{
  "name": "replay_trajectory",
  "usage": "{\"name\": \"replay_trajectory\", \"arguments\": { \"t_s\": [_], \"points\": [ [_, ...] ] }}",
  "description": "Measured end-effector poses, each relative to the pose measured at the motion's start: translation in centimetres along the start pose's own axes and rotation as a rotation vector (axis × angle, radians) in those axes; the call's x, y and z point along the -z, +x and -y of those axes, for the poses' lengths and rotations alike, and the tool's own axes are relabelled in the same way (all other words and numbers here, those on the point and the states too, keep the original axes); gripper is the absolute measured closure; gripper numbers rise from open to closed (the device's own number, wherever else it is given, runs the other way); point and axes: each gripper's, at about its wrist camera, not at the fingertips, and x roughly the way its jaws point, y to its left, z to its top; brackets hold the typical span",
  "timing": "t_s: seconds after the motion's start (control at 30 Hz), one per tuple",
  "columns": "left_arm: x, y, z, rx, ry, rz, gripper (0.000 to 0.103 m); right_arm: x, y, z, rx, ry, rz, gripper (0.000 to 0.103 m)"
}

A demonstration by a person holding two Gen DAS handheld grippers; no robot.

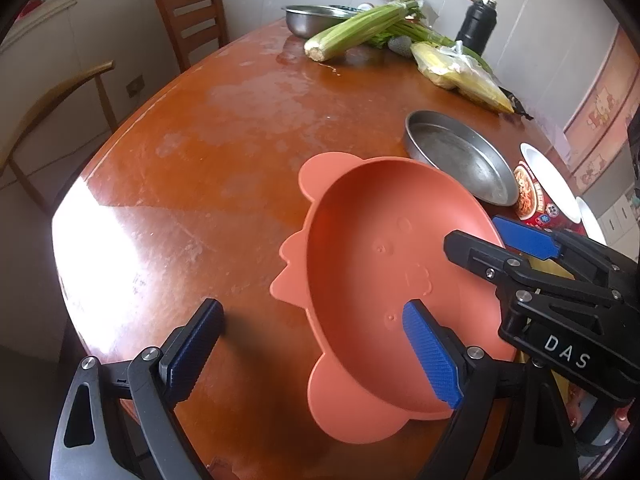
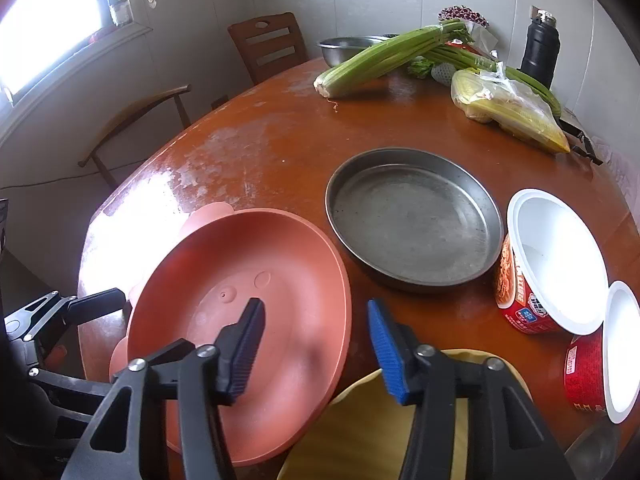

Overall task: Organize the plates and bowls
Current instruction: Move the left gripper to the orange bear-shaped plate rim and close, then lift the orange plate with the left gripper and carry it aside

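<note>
Salmon silicone plate (image 2: pixel 240 320), oval with animal-ear tabs, its rim pinched between the right gripper (image 2: pixel 316 344) ribbed blue pads; left gripper (image 1: pixel 316 348) fingers spread apart.

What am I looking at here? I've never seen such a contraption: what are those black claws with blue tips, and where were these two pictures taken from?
No robot here: a person holds a two-finger claw in each hand, and each claw carries a wide-angle camera looking along its fingers. One picture is from the left gripper, the other from the right gripper.

On the wooden table lie an orange animal-shaped plate, a metal pan, two noodle cups, celery and bagged corn.

The left gripper stands wide open over the plate's edge. The right one straddles the plate's rim. I cannot tell whether it actually pinches it.
</note>
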Motion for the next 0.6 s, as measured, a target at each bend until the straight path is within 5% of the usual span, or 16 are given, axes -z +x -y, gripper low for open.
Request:
{"name": "replay_trajectory", "arguments": {
  "t_s": [0.17,0.23,0.37,0.43,0.6],
  "points": [
    [0.04,-0.05,0.07,-0.026,0.009,0.020,0.024,0.03,0.12,0.01,-0.045,0.002,-0.014,0.055],
    [0.07,-0.21,0.14,-0.041,0.029,0.035,0.044,-0.13,0.30,0.00,-0.045,0.001,-0.018,0.055],
    [0.03,-0.42,-0.36,-0.028,0.018,0.044,0.045,-0.22,0.59,0.27,-0.067,0.017,-0.028,0.058],
    [-0.06,-0.49,-0.60,-0.022,0.006,0.046,0.062,-0.16,0.55,0.44,-0.083,0.017,-0.027,0.058],
    [0.02,-0.54,-0.65,0.005,0.002,0.042,0.068,0.12,0.37,0.29,-0.091,0.009,-0.026,0.058]
  ]
}}
